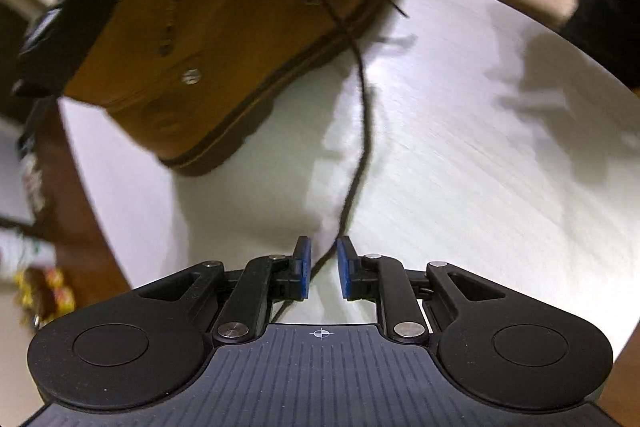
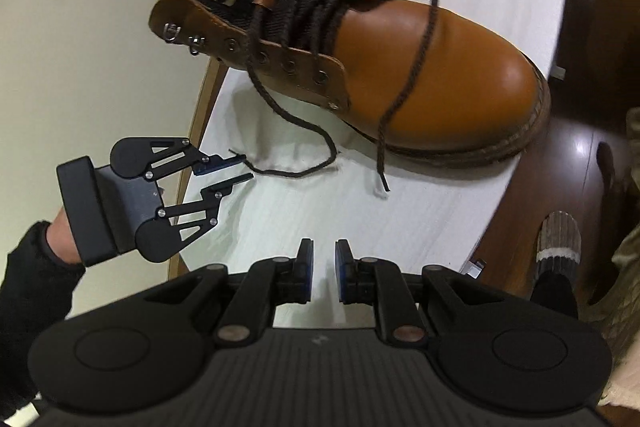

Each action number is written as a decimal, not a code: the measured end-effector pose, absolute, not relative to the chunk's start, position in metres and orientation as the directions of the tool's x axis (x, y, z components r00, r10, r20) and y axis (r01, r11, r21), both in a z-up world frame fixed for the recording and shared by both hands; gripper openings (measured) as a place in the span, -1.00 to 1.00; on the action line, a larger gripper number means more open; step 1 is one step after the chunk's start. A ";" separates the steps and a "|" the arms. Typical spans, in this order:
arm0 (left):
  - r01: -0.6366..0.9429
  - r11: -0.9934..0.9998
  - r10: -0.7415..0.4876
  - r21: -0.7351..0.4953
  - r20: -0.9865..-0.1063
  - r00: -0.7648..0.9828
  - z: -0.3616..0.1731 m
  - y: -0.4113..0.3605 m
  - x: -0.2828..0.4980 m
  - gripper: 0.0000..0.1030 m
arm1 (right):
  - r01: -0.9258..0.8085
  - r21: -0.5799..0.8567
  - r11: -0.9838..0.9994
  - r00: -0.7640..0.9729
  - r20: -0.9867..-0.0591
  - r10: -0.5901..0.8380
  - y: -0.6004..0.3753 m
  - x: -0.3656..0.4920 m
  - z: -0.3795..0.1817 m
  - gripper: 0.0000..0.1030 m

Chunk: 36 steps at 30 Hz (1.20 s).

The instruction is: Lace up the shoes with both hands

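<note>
- A tan boot [image 2: 400, 67] is seen standing on the white bench [image 2: 400, 219], its toe close to the bench's edge.
- The dark lace [image 2: 428, 39] is threaded loosely through the lower eyelets; the hooks near the boot's collar are left bare.
- One lace end is draped over the toe cap and is laid on the bench just in front of the boot's sole, ending at a tip [image 2: 386, 189].
- The other lace end is dropped down the boot's side and curled on the bench beside the sole, running toward the left gripper [image 2: 244, 169].
- The left gripper's jaws are held apart. In the right wrist view that lace end lies at the jaw tips; in the left wrist view, which is blurred, the lace [image 1: 362, 131] runs from the boot [image 1: 208, 39] down between the blue pads [image 1: 305, 267] of the left gripper [image 1: 323, 247]. Whether a pad is touched cannot be told.
- The right gripper [image 2: 323, 247] is held over the bench, short of the boot, its jaws apart with nothing between them; the lace tip lies ahead of them, slightly to the right.
</note>
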<state>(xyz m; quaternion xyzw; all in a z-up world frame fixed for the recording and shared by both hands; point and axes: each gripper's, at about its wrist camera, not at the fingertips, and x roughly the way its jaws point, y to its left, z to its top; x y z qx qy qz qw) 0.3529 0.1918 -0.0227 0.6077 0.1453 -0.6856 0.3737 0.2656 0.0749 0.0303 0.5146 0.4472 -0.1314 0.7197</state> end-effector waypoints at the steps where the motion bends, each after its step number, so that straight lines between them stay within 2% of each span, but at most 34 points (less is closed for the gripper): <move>1: 0.679 -0.692 -0.324 0.245 -0.946 0.012 -0.024 0.189 0.353 -0.78 | 0.652 0.625 0.430 0.568 -0.778 0.269 0.073 0.264 0.030 -0.72; 3: 0.670 -0.707 -0.305 0.226 -0.952 -0.001 -0.026 0.185 0.354 -0.84 | 0.658 0.630 0.414 0.578 -0.774 0.259 0.068 0.261 0.031 -0.72; 5: 0.700 -0.695 -0.251 0.164 -0.968 -0.023 -0.025 0.176 0.358 -0.99 | 0.660 0.630 0.410 0.578 -0.774 0.258 0.066 0.258 0.032 -0.72; 7: 0.770 -0.629 -0.211 0.106 -0.977 -0.038 -0.023 0.165 0.362 -0.98 | 0.663 0.629 0.406 0.577 -0.775 0.259 0.063 0.257 0.032 -0.72; 9: 0.870 -0.493 -0.204 -0.015 -0.970 -0.132 -0.013 0.156 0.372 -0.98 | 0.664 0.633 0.398 0.577 -0.773 0.265 0.062 0.257 0.030 -0.72; 11: 0.929 -0.324 -0.243 -0.176 -0.934 -0.261 0.005 0.150 0.385 -0.98 | 0.655 0.651 0.384 0.590 -0.758 0.277 0.062 0.259 0.027 -0.72; 13: 0.922 -0.187 -0.294 -0.339 -0.877 -0.381 0.025 0.147 0.397 -0.98 | 0.627 0.683 0.375 0.617 -0.729 0.297 0.063 0.261 0.028 -0.72; 18: 0.828 -0.058 -0.370 -0.558 -0.758 -0.537 0.056 0.144 0.420 -0.98 | 0.494 0.789 0.364 0.712 -0.608 0.351 0.077 0.280 0.038 -0.69; 21: 0.799 -0.041 -0.392 -0.601 -0.726 -0.566 0.067 0.142 0.428 -0.98 | 0.420 0.822 0.385 0.753 -0.552 0.357 0.084 0.291 0.048 -0.59; 24: 0.791 -0.045 -0.397 -0.610 -0.716 -0.575 0.070 0.141 0.428 -0.98 | 0.383 0.832 0.402 0.785 -0.522 0.333 0.086 0.298 0.055 -0.59; 33: 0.781 -0.066 -0.412 -0.621 -0.696 -0.588 0.079 0.140 0.421 -0.98 | 0.331 0.752 0.570 0.787 -0.553 0.273 0.104 0.323 0.061 -0.61; 34: 0.779 -0.066 -0.416 -0.624 -0.692 -0.590 0.082 0.139 0.423 -0.98 | 0.326 0.747 0.579 0.786 -0.555 0.272 0.106 0.325 0.058 -0.65; 35: 0.776 -0.067 -0.419 -0.627 -0.688 -0.592 0.085 0.138 0.424 -0.98 | 0.322 0.746 0.583 0.785 -0.554 0.277 0.107 0.325 0.057 -0.93; 36: 0.774 -0.071 -0.423 -0.629 -0.684 -0.595 0.086 0.137 0.423 -0.98 | 0.318 0.753 0.576 0.785 -0.550 0.285 0.106 0.324 0.056 -0.92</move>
